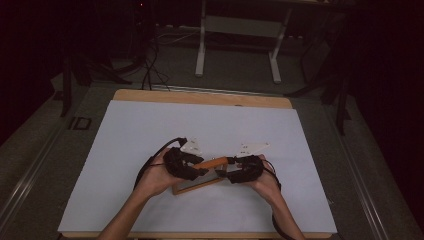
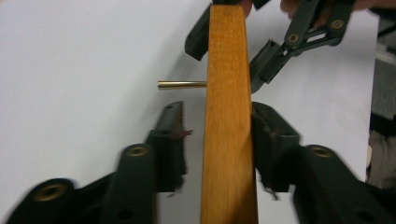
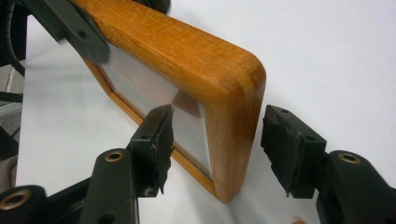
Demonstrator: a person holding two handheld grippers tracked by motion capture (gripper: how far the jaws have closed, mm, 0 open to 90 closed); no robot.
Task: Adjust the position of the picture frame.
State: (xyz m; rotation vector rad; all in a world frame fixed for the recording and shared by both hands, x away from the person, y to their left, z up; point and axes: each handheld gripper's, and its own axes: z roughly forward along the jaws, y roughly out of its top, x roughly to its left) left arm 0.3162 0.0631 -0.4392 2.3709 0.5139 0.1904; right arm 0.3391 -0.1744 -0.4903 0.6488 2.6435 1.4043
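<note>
So we've got a wooden picture frame [image 1: 200, 176] stood up on its lower edge on the white table sheet [image 1: 150, 130], near the front middle, with a gripper at each end of it. Looks to us like the step in hand is steadying or positioning the frame upright. The left gripper [image 2: 215, 135] straddles the frame's edge: one pad sits right against the wood and the other has a small gap, so its jaws are apart, not really clamped. The right gripper [image 3: 215, 149] brackets the rounded corner with clear daylight on both sides, jaws apart too. There's a thin brass rod [image 2: 182, 84] sticking out of the back of the frame, our guess is a stand peg. Next move probably calls for one gripper to close on the wood so the frame doesn't tip. Both hands come in low from the near edge, left hand [image 1: 155, 177] and right hand [image 1: 265, 182] angled inward toward each other.
</note>
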